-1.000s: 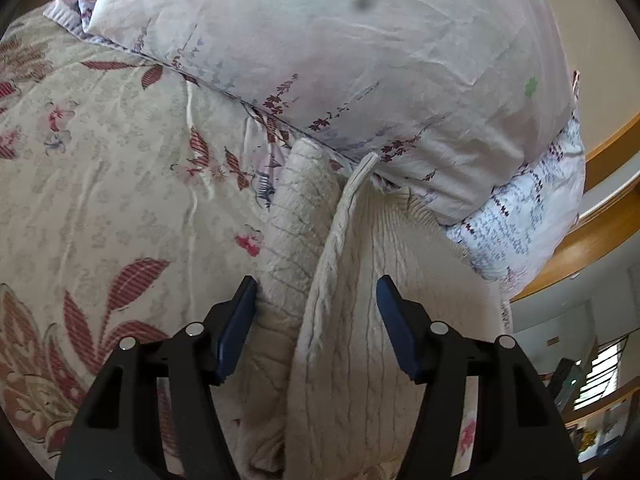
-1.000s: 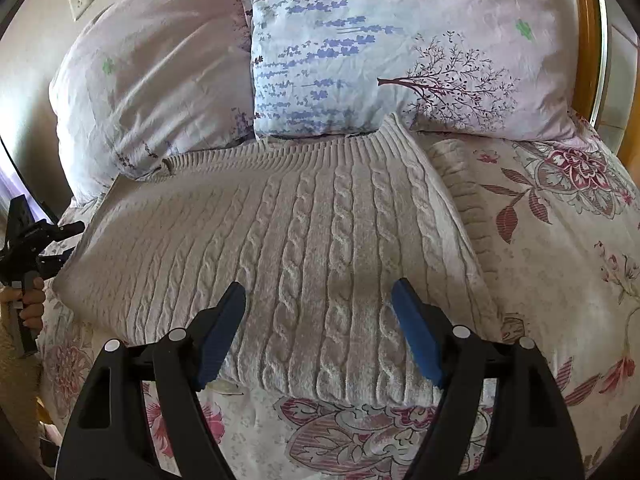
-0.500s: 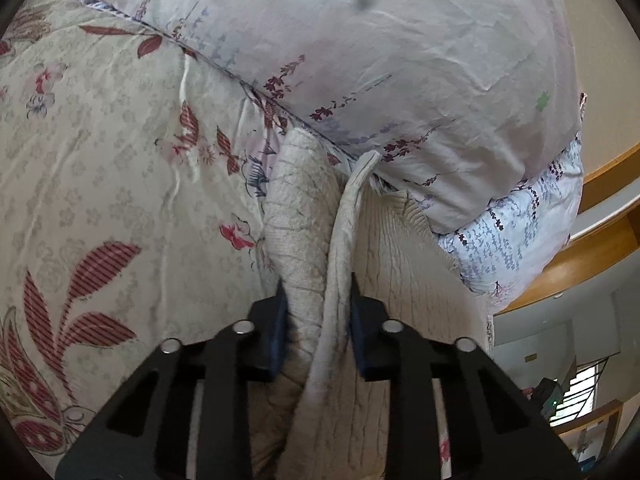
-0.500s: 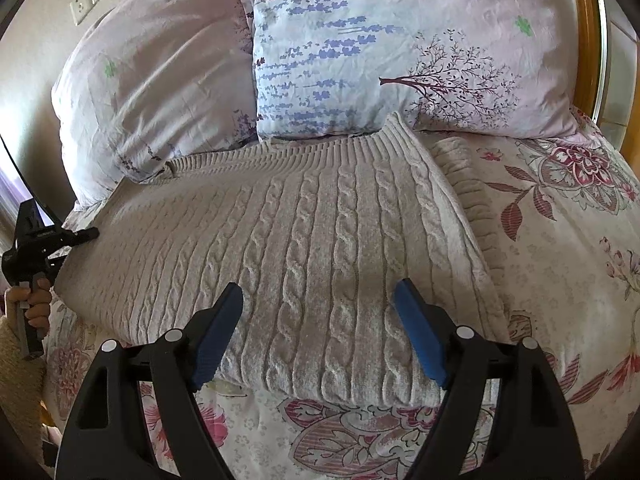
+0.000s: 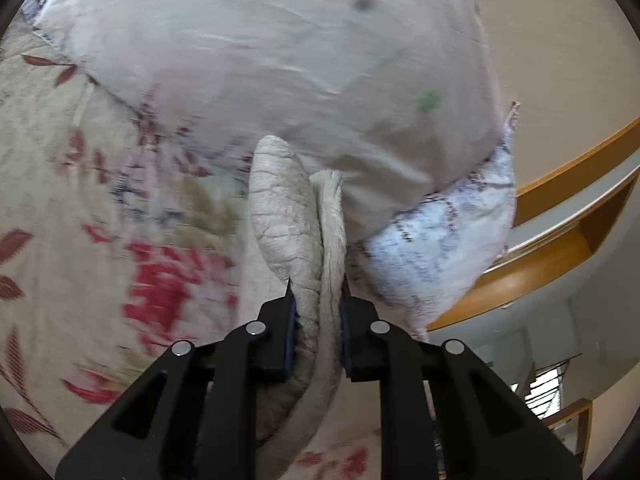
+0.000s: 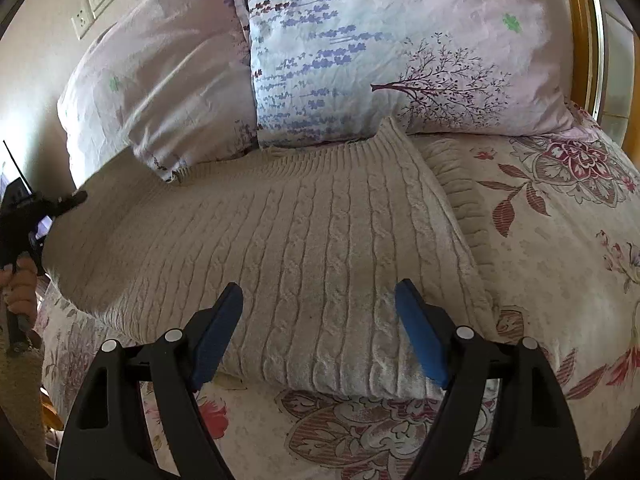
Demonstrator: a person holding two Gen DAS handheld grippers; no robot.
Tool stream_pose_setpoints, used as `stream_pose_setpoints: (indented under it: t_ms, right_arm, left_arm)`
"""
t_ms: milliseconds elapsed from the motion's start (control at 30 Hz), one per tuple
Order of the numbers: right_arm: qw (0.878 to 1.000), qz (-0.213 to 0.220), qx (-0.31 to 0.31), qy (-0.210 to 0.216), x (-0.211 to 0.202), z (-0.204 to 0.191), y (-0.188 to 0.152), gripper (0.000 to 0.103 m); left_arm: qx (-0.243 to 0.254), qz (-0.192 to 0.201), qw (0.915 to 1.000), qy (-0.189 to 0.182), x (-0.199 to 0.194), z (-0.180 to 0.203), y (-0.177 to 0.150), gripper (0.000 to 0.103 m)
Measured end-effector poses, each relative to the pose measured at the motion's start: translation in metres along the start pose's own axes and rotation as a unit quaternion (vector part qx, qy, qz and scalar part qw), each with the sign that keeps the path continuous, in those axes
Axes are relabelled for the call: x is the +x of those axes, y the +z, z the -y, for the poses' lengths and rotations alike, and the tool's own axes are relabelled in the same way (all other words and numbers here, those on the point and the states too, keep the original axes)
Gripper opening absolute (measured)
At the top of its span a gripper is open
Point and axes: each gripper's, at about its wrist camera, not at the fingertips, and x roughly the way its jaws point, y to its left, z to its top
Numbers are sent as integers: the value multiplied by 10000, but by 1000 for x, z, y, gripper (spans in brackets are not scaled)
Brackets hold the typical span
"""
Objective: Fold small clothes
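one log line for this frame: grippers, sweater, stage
left gripper: shut on sweater edge | right gripper: open over sweater's near hem | sweater: flat on bedspread, far edge at pillows | stage: fold not yet made

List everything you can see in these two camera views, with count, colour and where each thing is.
sweater: one, cream cable-knit, spread on the bed below the pillows
pillows: two, pale pink and blue floral, at the head of the bed
bedspread: one, cream with red flowers, under the sweater
wall switches: white, on the wall at upper left
headboard: wooden, at right edge
left gripper: black, blue-padded fingers shut on the sweater's edge
right gripper: black, blue fingers open over the sweater's near edge
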Motion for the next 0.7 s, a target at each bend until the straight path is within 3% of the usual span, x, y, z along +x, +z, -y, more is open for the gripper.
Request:
stream_pose_setpoints:
  t_ms: [167,367,467,600,700]
  right_arm:
    - [9999,94,66,27,-5,6,-1,80]
    - [9997,192,138,47,-10,13,1,80]
    - [9997,183,169,23,-11,18,-1,80]
    - [9996,184,209,3,-11,22,-2,80]
    - [9995,215,229,-12,-14,24,2,80]
  left_arm:
    - [31,-50,9990,-439,21,36,-2,16]
    - [306,-411,9953,-821,72,80,-31,16]
    - [373,-755,9937,-747,107,87,-52,16]
    - [346,-1262,9909,-320,154,81,-77,16]
    - [683,-1306,9886,-293,160,93,-83,23]
